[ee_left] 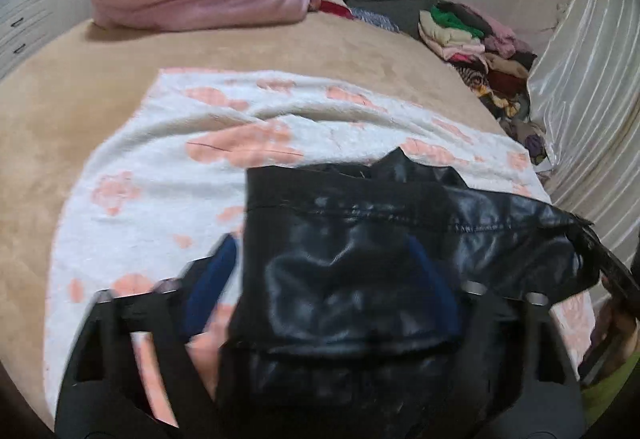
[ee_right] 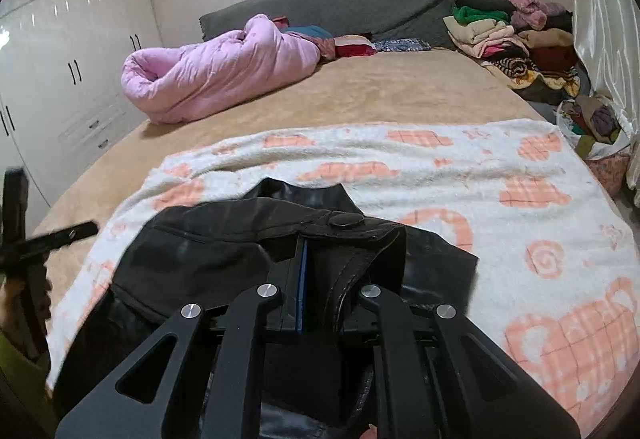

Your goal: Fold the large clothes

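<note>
On the near half of the bed [ee_left: 60,111], over a white blanket with pink patterns [ee_left: 160,167]: a black leather jacket [ee_left: 360,207], partly off the blanket and strung between two tools. Starting at the left, left gripper [ee_left: 320,259] about half wide, jacket bunched between its blue pads [ee_left: 212,279]; too blurred to tell whether pressing on the leather or only straddling it. Risk there, as a judgement: slick leather sliding free of a loose hold, dropping that side in a heap and spoiling any clean fold line. Toward the middle, a chance of dragging the blanket along and rucking it if pulled low across its nap. At the right, right gripper [ee_right: 302,255] clamped narrow on the jacket's front edge, just under the flap with the snap button [ee_right: 345,220] — a thin bite close to the edge, likely to peel off under the garment's weight if lifted fast or out of step with the other side. Also worth watching: swinging too far toward the bed's right edge, into the heap of clothes [ee_left: 472,35] along it. As for pose — both tools aimed forward and downward at the bed; left one over the jacket's body, leather draped across its fingers; right one at the jacket's far right end, showing in the left wrist view only at the border.
</note>
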Available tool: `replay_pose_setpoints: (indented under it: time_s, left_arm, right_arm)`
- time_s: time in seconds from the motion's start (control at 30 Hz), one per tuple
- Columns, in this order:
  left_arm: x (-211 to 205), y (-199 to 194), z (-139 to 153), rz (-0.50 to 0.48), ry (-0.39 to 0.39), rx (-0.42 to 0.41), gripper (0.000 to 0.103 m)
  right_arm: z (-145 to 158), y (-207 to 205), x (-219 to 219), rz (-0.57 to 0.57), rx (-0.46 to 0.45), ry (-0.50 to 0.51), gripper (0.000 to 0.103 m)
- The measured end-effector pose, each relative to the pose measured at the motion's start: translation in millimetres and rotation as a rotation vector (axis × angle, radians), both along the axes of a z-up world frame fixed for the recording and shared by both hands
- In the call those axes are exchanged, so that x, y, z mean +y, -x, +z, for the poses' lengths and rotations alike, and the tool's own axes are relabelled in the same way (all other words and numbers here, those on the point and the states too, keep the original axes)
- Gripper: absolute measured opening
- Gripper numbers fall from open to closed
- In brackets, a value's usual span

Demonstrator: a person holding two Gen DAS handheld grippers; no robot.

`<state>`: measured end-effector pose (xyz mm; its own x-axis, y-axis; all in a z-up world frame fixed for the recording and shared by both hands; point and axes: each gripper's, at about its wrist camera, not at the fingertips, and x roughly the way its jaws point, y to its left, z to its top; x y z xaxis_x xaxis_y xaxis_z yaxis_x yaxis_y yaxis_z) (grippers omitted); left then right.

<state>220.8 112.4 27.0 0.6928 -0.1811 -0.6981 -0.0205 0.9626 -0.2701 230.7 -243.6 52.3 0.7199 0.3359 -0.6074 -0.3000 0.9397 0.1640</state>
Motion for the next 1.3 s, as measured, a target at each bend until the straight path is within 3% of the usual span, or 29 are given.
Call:
replay_pose_setpoints:
  time_s: [0.13, 0.23, 0.53, 0.67, 0.7, 0.8, 0.93, 1.0, 1.13, 1.3]
  left_arm:
    - [-15.6, -25.6, -20.4, -0.026, 0.007, 0.066, 0.024]
    - [-26.2, -33.9, -37.3, -0.05, 0.0, 0.115, 0.014]
    - [-32.7, -40.5, -81.5, -0.061, -0.021, 0.199, 0.014]
    - [-36.2, -39.6, -84.6, -0.07, -0.055, 0.191, 0.014]
    - [-34.6, -38.8, -84.9, -0.069, -0.045, 0.19, 0.014]
    - [-34.1, -39.2, -85.1, -0.075, -0.045, 0.182, 0.014]
    - [-34.6, -38.6, -85.6, -0.078, -0.055, 0.174, 0.014]
    - [-35.4, -38.0, -85.6, -0.079, -0.064, 0.17, 0.014]
    - [-35.6, -36.9, -85.7, -0.08, -0.067, 0.162, 0.014]
    - [-35.8, -37.0, -86.1, -0.084, -0.065, 0.158, 0.014]
  right_arm:
    - [-11.7, 3.9, -5.8, -0.007, 0.019, 0.002, 0.009]
    - [-17.6, 4.8, -6.5, -0.011, 0.028, 0.008, 0.009]
    - [-29.8, -2.4, -3.2, -0.02, 0.06, 0.052, 0.012]
    - [-44.7, -4.4, -11.9, -0.077, 0.136, 0.047, 0.032]
    - [-45.6, -2.7, -15.7, -0.091, 0.143, 0.037, 0.043]
    - [-38.1, 11.5, -32.5, -0.165, 0.101, 0.012, 0.056]
    - [-22.6, 17.8, -37.7, -0.212, 0.048, -0.014, 0.054]
    - [-16.0, 12.5, -23.4, -0.188, 0.027, 0.003, 0.049]
    - [-14.5, -3.1, 20.6, -0.091, 0.0, 0.068, 0.048]
    - [-48.1, -39.7, 69.7, -0.007, 0.093, 0.139, 0.047]
